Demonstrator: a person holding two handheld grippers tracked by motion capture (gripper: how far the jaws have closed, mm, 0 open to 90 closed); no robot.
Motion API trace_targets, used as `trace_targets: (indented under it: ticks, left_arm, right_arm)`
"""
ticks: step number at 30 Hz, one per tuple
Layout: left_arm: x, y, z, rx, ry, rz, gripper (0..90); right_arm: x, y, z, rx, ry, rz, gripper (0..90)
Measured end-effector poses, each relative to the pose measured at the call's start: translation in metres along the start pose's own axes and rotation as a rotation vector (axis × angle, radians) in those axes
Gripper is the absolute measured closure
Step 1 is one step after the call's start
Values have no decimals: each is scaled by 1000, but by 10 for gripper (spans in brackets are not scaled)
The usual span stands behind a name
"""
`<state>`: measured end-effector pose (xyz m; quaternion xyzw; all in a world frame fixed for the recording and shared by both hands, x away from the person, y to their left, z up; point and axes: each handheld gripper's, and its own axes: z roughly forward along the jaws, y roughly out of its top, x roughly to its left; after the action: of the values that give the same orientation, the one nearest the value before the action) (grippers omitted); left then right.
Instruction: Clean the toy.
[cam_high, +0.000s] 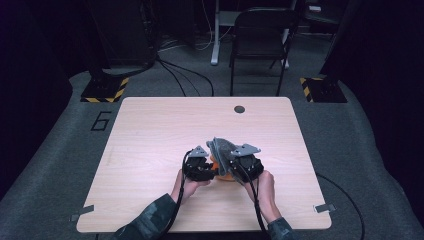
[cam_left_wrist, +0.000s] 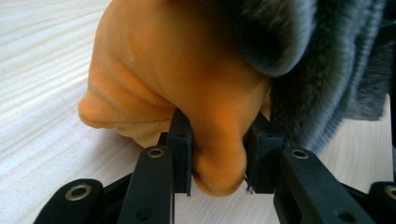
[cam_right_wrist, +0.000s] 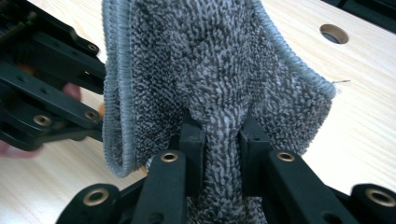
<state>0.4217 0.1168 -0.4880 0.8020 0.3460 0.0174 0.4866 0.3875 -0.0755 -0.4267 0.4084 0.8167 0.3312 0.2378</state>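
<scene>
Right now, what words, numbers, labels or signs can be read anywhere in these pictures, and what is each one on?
"6": a large dark numeral on the grey floor mat, left of the wooden table.
No readable text on the orange cloth, the grey cloth or either claw.
The yellow-and-black hazard stripes on the floor stands carry no words.

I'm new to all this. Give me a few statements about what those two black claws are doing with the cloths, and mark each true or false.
1. The left gripper pinches an orange cloth. True.
2. The right gripper hangs open with nothing between its jaws. False: it is shut on a fold of the grey cloth.
3. The grey cloth has a stitched, ribbed edge. True.
4. The table is bare metal. False: it is light wood.
5. A round hole sits near the table's far edge. True.
</scene>
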Motion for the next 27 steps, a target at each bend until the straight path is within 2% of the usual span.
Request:
trace_targets:
  ticks: [1, 2, 3, 4, 5, 7, 8, 9, 10, 12, 15, 17, 18, 21, 23, 27]
  left_arm:
    - [1, 0, -1, 7, -3, 9, 677]
    - [0, 0, 0, 0, -4, -2, 676]
    - [1, 0, 0, 2, -6, -3, 676]
    - [1, 0, 0, 5, -5, 5, 676]
    - [-1, 0, 0, 5, -1, 8, 676]
    - [-1, 0, 0, 4, -3, 7, 676]
    - [-1, -1, 0, 2, -6, -3, 675]
    - [-1, -1, 0, 2, -6, -3, 675]
    - [-1, 0, 0, 4, -4, 4, 675]
    - [-1, 0, 0, 3, -6, 6, 675]
    - [-1, -1, 0, 1, -10, -5, 674]
    - [-1, 0, 0, -1, -10, 2, 675]
    - [0, 0, 0, 0, -12, -6, 675]
    - [1, 0, 0, -6, -14, -10, 674]
    - [0, 0, 0, -1, -14, -10, 674]
    - [1, 0, -1, -4, -14, -15, 674]
  right_arm:
    - [-4, 0, -1, 3, 7, 3, 755]
    - [-5, 0, -3, 6, -1, 9, 755]
    - [-13, -4, -3, 18, -37, 9, 754]
    - [-13, -4, -3, 18, -37, 9, 754]
    - [-25, -10, -2, 33, -27, 47, 754]
    - [-29, -12, -2, 41, -26, 60, 753]
    - [-40, -16, 1, 62, -37, 90, 752]
    - [-40, -16, 1, 62, -37, 90, 752]
    - [-50, -23, 4, 76, -36, 126, 751]
    - [-53, -25, 5, 84, -40, 137, 751]
    - [-68, -39, 17, 139, -57, 175, 751]
    - [-69, -41, 19, 150, -60, 180, 751]
    - [-73, -48, 26, 185, -71, 186, 751]
    - [-75, -52, 33, 199, -81, 183, 751]
    - [-76, -60, 45, 250, -85, 189, 750]
    - [-76, -61, 49, 263, -88, 184, 748]
